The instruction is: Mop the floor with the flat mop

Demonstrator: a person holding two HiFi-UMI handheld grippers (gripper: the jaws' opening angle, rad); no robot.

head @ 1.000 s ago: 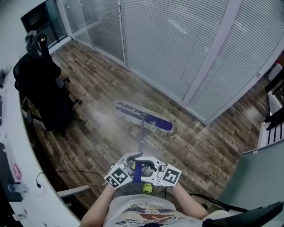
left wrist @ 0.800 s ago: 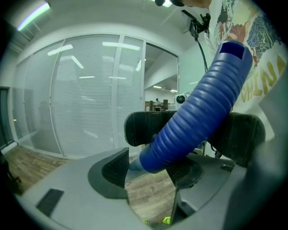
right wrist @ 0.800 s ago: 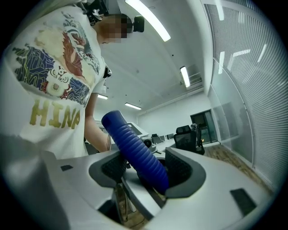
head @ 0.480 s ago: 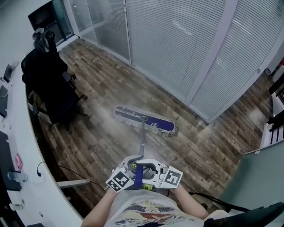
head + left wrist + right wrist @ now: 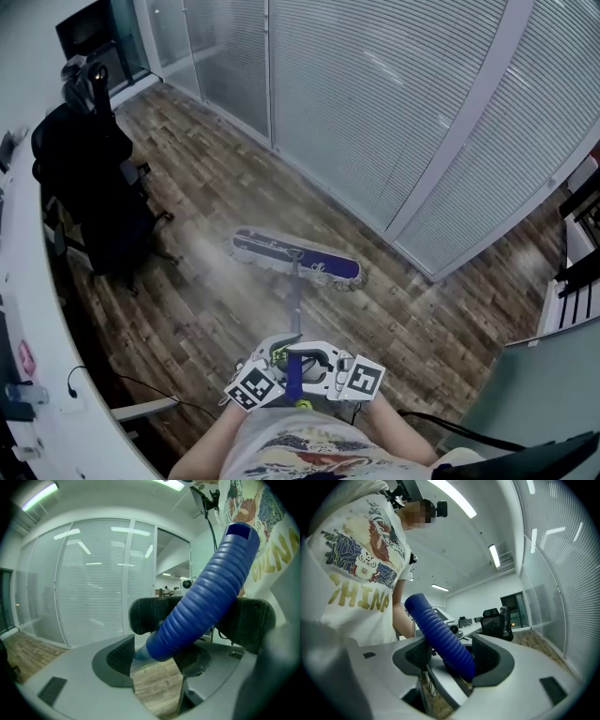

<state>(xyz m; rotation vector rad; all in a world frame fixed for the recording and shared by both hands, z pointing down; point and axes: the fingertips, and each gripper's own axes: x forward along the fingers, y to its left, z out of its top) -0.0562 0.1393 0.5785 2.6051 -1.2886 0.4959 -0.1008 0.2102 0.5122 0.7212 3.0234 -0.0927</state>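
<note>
The flat mop lies on the wood floor with its blue and white head [image 5: 295, 259] crosswise ahead of me. Its thin pole [image 5: 298, 305] runs back to a ribbed blue handle [image 5: 293, 372] in front of my body. My left gripper [image 5: 273, 360] and right gripper [image 5: 325, 364] sit side by side, both shut on that handle. In the left gripper view the blue handle [image 5: 206, 592] slants up to the right between the dark pads [image 5: 119, 657] of my left gripper [image 5: 154, 656]. The right gripper view shows the handle [image 5: 440, 634] clamped in my right gripper [image 5: 452, 660].
A black office chair [image 5: 89, 197] stands at the left beside a curved white desk [image 5: 28, 319]. A glass wall with blinds [image 5: 375, 112] runs across the far side. A thin cable [image 5: 141, 389] trails on the floor near my left. Dark furniture [image 5: 577, 272] stands at the right.
The mop head sits slightly further left and nearer to me than a second ago. Both grippers keep the same hold on the handle.
</note>
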